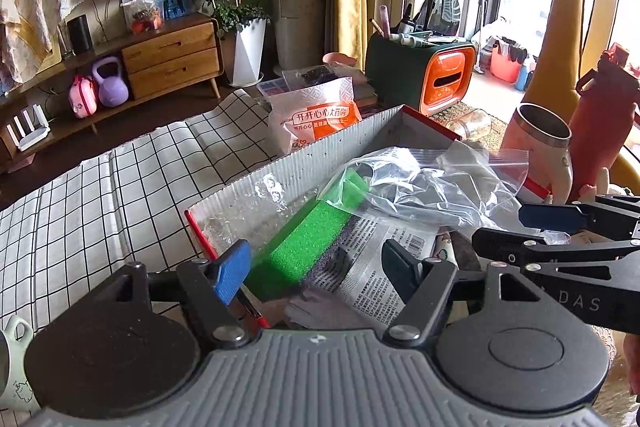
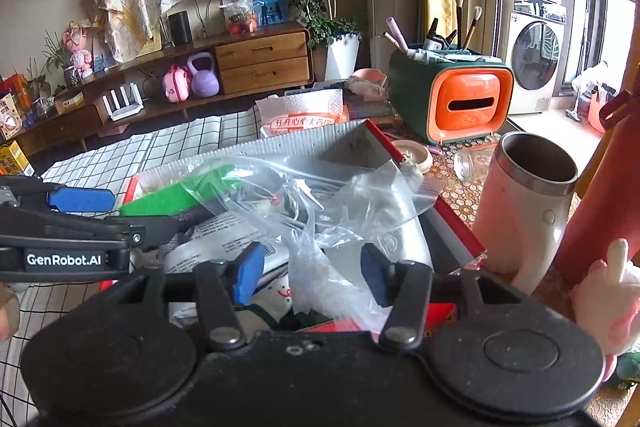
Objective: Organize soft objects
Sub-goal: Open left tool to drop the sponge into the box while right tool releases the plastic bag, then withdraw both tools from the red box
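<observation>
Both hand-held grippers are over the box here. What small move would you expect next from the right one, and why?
Probably closing the right hand-held gripper on the clear zip bag. Its jaws stand open with the crumpled plastic between them, above the red-edged box. The left hand-held gripper is also open, over the green sponge, holding nothing, so the bag looks like the nearer grasp.
</observation>
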A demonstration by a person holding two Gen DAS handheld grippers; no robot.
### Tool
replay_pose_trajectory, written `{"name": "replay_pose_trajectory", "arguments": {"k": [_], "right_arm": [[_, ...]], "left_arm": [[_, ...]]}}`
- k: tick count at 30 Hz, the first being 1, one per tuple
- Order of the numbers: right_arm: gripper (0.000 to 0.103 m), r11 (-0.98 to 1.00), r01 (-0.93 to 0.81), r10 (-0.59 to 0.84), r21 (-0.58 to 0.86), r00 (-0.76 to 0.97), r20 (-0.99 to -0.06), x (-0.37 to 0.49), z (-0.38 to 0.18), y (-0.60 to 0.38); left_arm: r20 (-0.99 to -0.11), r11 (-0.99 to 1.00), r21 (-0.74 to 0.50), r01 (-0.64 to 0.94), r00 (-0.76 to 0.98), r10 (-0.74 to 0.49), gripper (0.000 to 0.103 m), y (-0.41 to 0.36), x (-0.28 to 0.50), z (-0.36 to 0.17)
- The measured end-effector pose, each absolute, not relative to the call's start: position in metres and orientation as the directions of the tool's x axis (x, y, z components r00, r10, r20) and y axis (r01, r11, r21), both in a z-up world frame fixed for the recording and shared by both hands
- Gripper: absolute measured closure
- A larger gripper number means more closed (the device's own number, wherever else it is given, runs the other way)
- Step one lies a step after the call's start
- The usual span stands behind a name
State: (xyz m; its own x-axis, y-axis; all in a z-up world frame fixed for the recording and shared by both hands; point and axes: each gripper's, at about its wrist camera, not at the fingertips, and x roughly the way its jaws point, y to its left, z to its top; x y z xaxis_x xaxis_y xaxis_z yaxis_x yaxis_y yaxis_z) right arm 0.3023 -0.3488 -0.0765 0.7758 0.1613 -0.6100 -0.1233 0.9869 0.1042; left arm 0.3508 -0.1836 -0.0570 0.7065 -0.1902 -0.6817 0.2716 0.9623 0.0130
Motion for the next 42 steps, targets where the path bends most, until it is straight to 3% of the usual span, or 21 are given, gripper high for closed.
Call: {"name": "replay_pose_trajectory", "arguments": {"k": [16, 18, 25, 27, 35, 42], "right_arm": [[0.033, 0.972, -0.201, 0.234, 0.120, 0.833, -0.501, 0.231, -0.035, -0.337], [0.030, 0.971, -0.210, 0.241, 0.117, 0.842, -0.484, 0.222, -0.032, -0.336], [0.025, 0.963, -0.240, 0.268, 0.119, 0.853, -0.447, 0.198, -0.027, -0.332], [0.022, 0.961, -0.248, 0.276, 0.121, 0.858, -0.434, 0.189, -0.027, -0.330], [0.007, 0.958, -0.254, 0.286, 0.133, 0.875, -0.390, 0.167, -0.029, -0.331], [0.000, 0.951, -0.270, 0.307, 0.150, 0.881, -0.361, 0.150, -0.031, -0.331]], "left_arm": [[-0.596, 0.945, -0.056, 0.321, 0.749, -0.290, 0.031, -0.154, 0.279, -0.019], [-0.584, 0.942, -0.076, 0.326, 0.751, -0.307, 0.027, -0.148, 0.268, -0.016], [-0.553, 0.936, -0.101, 0.337, 0.763, -0.335, 0.025, -0.138, 0.232, -0.015], [-0.547, 0.934, -0.113, 0.339, 0.763, -0.343, 0.020, -0.136, 0.222, -0.016], [-0.527, 0.930, -0.108, 0.351, 0.773, -0.353, 0.016, -0.132, 0.192, -0.013], [-0.517, 0.924, -0.164, 0.346, 0.767, -0.380, 0.000, -0.121, 0.177, -0.014]]}}
